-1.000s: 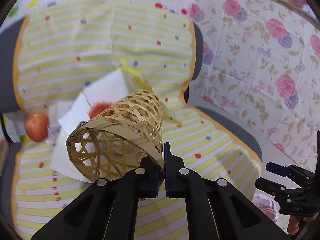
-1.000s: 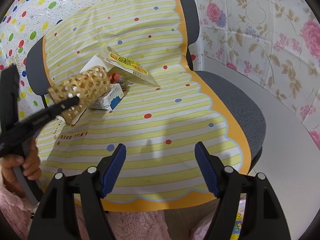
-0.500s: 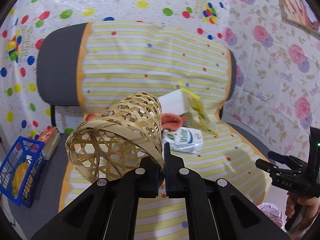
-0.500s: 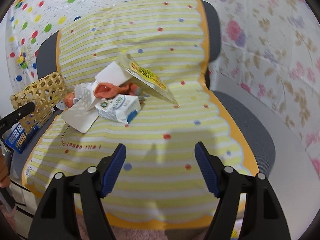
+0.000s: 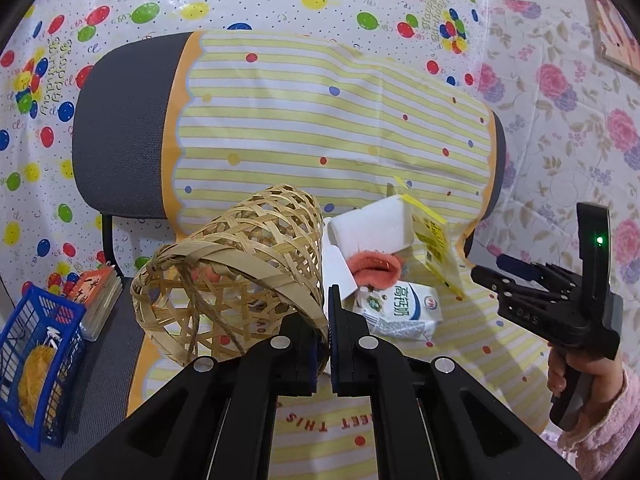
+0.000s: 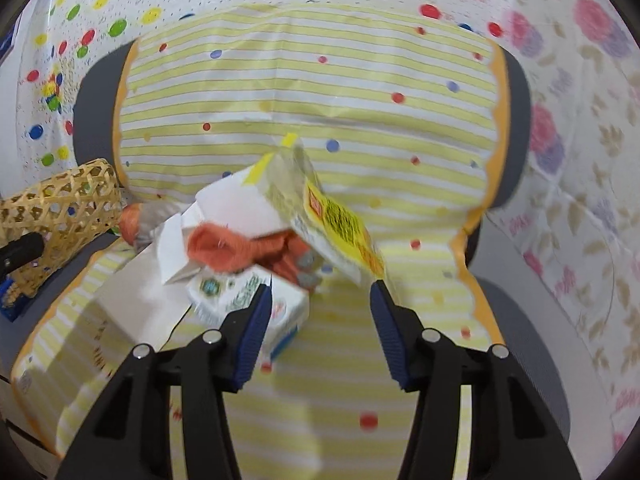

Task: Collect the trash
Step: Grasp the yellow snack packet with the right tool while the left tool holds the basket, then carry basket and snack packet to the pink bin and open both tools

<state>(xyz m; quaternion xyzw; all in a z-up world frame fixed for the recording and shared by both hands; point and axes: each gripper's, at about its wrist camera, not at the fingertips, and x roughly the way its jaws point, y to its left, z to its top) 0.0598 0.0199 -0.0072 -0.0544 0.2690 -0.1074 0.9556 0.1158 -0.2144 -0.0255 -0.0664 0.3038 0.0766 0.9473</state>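
Several trash items are lying heaped on the seat cloth (image 5: 400,400), none yet collected as far as the views show.

Item: basket (image 5: 236,276), woven bamboo, tipped on its side, hanging at the left of the seat. Left gripper (image 5: 329,332) is pinching its rim, jaws closed on the strip. Contents: something orange may be showing through the weave, but the view is too cluttered to tell.

Item: carton (image 6: 256,300), white with green print, lying near, just beside the right gripper (image 6: 320,312), whose jaws are standing wide apart and holding nothing; left finger is overlapping the carton's edge in the blurred right view.

Item: orange rag (image 6: 232,250), resting on the carton and paper.

Item: white paper (image 5: 376,228), folded, sitting behind the rag.

Item: yellow packet (image 6: 336,220), leaning over the heap's right side.

Surroundings: chair (image 5: 120,132), grey, draped in striped cloth; blue crate (image 5: 36,364) and a small book stack (image 5: 98,296) sitting far left of the seat, near the basket.

Obstruction: packet is overhanging the carton and rag, likely crowding any grasp from the right.
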